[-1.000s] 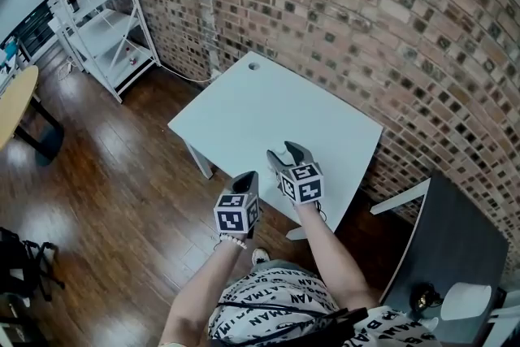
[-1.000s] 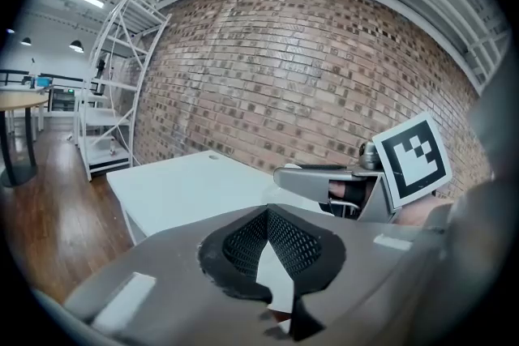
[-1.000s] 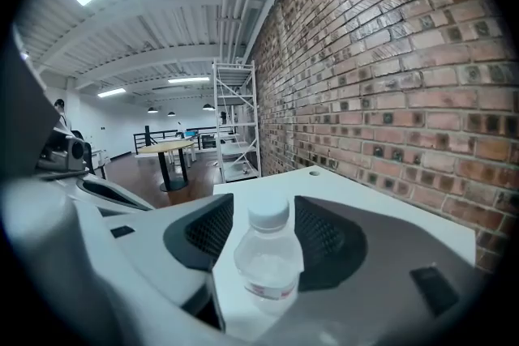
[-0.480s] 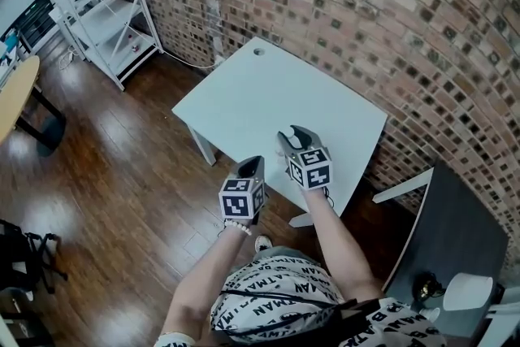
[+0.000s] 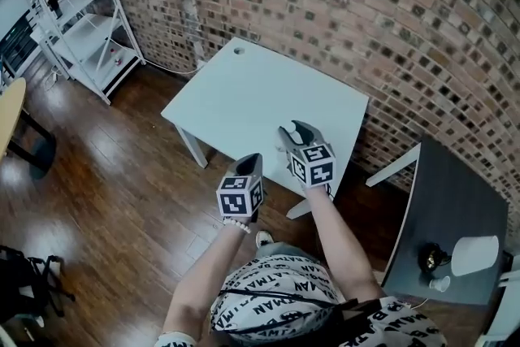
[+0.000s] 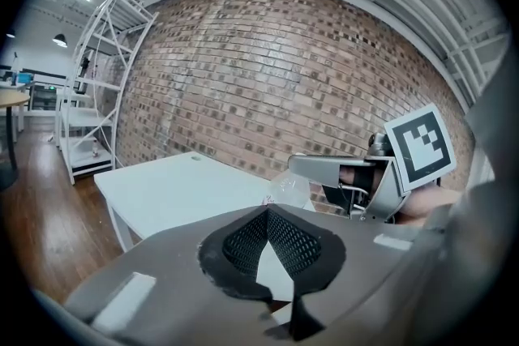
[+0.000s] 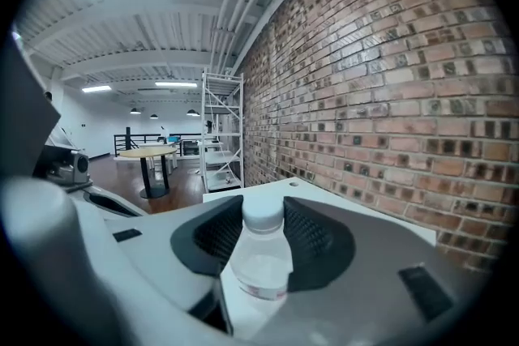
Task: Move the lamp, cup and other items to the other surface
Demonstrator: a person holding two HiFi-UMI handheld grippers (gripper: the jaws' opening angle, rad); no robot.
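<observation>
A clear plastic bottle (image 7: 261, 263) with a white cap stands upright between my right gripper's (image 7: 263, 208) black pads, which have just been closing and now press on it. In the head view the right gripper (image 5: 296, 131) hovers over the near edge of the white table (image 5: 244, 89). The left gripper (image 5: 249, 167) hangs just off that edge, its pads (image 6: 243, 243) together at the tips with nothing between them. In the left gripper view the bottle (image 6: 288, 189) shows in the right gripper (image 6: 324, 166). A white lamp (image 5: 475, 254) and a small white cup (image 5: 439, 284) sit on the dark table (image 5: 455, 199) at right.
A brick wall (image 5: 366, 4) runs behind both tables. A dark round object (image 5: 431, 258) stands beside the lamp. A white shelf rack (image 5: 73, 12) stands at far left, and a round wooden table (image 5: 8, 114) at the left edge. Wood floor (image 5: 122, 175) lies between.
The right gripper's jaws have narrowed onto the bottle and both grippers have risen a little. The head view has swung, so more of the dark table shows.
</observation>
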